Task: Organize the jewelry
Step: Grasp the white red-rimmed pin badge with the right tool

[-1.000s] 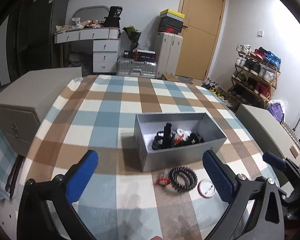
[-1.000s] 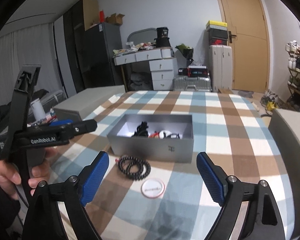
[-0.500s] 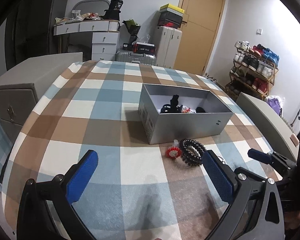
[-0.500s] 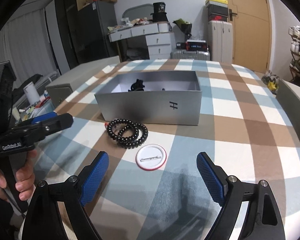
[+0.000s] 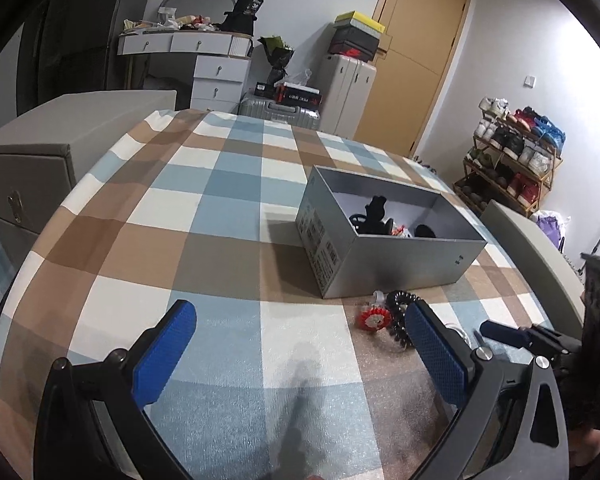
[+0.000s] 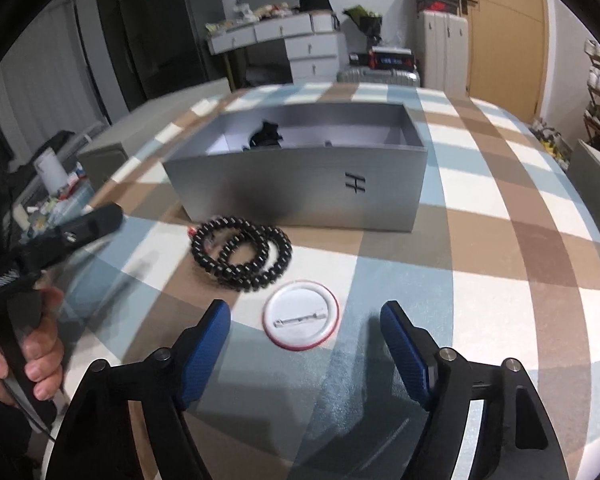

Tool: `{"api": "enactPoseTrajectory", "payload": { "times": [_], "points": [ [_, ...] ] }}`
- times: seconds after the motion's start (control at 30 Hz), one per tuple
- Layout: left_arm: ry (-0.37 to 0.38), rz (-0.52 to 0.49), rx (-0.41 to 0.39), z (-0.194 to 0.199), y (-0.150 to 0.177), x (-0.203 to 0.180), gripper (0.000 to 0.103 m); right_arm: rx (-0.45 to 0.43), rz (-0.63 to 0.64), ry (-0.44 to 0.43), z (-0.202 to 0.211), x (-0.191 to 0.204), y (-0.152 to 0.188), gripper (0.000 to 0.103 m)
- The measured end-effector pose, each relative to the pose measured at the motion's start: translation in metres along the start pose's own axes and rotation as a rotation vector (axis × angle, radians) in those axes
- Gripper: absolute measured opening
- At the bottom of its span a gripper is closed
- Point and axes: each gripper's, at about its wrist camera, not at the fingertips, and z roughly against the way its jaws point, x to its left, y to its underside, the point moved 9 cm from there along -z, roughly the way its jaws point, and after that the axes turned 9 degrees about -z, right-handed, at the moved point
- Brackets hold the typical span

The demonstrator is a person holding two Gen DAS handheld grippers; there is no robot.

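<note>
A silver open box [image 6: 300, 188] [image 5: 396, 264] stands on the checked tablecloth and holds black and red jewelry [image 5: 374, 220]. In front of it lie a black bead bracelet [image 6: 242, 254] [image 5: 398, 314], a white round pin badge [image 6: 301, 315] and a small red ornament [image 5: 372, 319]. My right gripper [image 6: 305, 350] is open and empty, low over the cloth, with the badge just ahead between its fingers. My left gripper [image 5: 296, 354] is open and empty, left of the ornament and bracelet. The left gripper also shows in the right wrist view [image 6: 76, 232], the right gripper's fingertip in the left wrist view [image 5: 496, 330].
A grey storage box [image 5: 60, 148] stands off the table's left side and a grey chair back [image 5: 536, 248] off its right. Drawers, suitcases, a shoe rack and a door are at the back of the room.
Both grippers have come lower and closer to the items in front of the box. The right gripper now has the badge between its open fingers; the left has shifted left of the box.
</note>
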Motion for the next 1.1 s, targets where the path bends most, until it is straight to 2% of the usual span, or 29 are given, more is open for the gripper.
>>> {"api": "enactPoseTrajectory", "payload": {
  "times": [0.07, 0.3, 0.6, 0.63, 0.67, 0.77, 1.1],
  "points": [
    [0.007, 0.005, 0.003, 0.000, 0.001, 0.000, 0.102, 0.000, 0.007, 0.013, 0.000, 0.000, 0.000, 0.071],
    [0.013, 0.018, 0.007, -0.002, 0.001, 0.001, 0.102, -0.008, 0.101, 0.083, -0.003, 0.009, 0.003, 0.041],
    [0.027, 0.034, 0.034, -0.005, 0.004, 0.002, 0.102, -0.028, 0.123, 0.097, -0.002, 0.011, 0.003, 0.039],
    [0.028, 0.028, 0.039, -0.005, 0.005, 0.001, 0.102, -0.046, 0.113, 0.089, 0.002, 0.011, 0.001, 0.033],
    [0.028, 0.025, 0.043, -0.006, 0.005, 0.000, 0.102, -0.047, 0.096, 0.062, 0.005, 0.010, 0.000, 0.032],
    [0.029, 0.027, 0.053, -0.007, 0.005, 0.000, 0.102, -0.018, 0.069, 0.052, 0.002, 0.005, 0.002, 0.032],
    [0.019, 0.018, 0.084, -0.012, 0.008, 0.000, 0.102, -0.060, 0.005, -0.024, 0.014, -0.002, -0.004, 0.032]
  ]
}}
